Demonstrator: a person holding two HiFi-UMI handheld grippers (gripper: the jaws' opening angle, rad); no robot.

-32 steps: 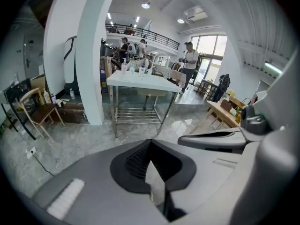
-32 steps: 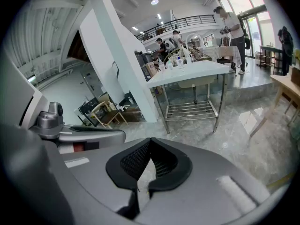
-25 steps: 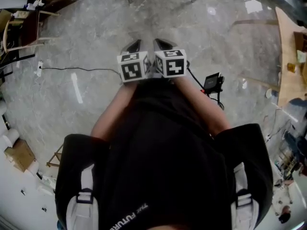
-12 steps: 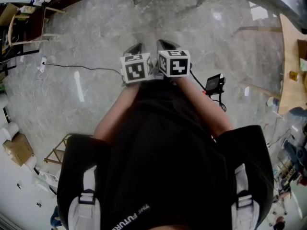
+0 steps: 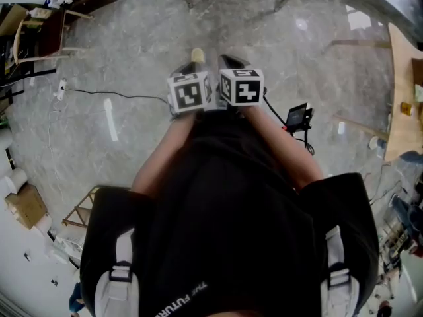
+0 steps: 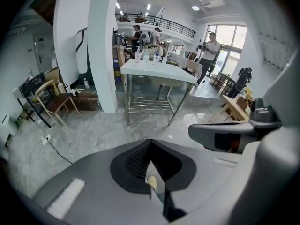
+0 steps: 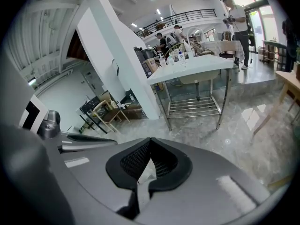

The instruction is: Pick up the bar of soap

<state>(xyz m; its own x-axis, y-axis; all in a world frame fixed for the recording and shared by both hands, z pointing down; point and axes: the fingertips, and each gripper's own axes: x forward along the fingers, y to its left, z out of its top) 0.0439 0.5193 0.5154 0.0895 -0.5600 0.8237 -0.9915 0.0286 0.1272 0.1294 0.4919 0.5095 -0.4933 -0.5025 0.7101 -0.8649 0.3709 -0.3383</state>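
Currently holding left tongs (image 5: 184,65) and right tongs (image 5: 231,61) pinched shut, side by side, angled down at the floor (image 5: 132,45), likely idle carry posture before approach; bar of soap not visible in any view, pale blob (image 5: 197,55) beyond left tips unidentified.

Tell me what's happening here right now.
A person stands on a marble floor, holding the left gripper and right gripper side by side in front of the body. Both pairs of jaws are together, gripping nothing. A small pale thing shows just beyond the left tips; I can't tell whether it's the soap.
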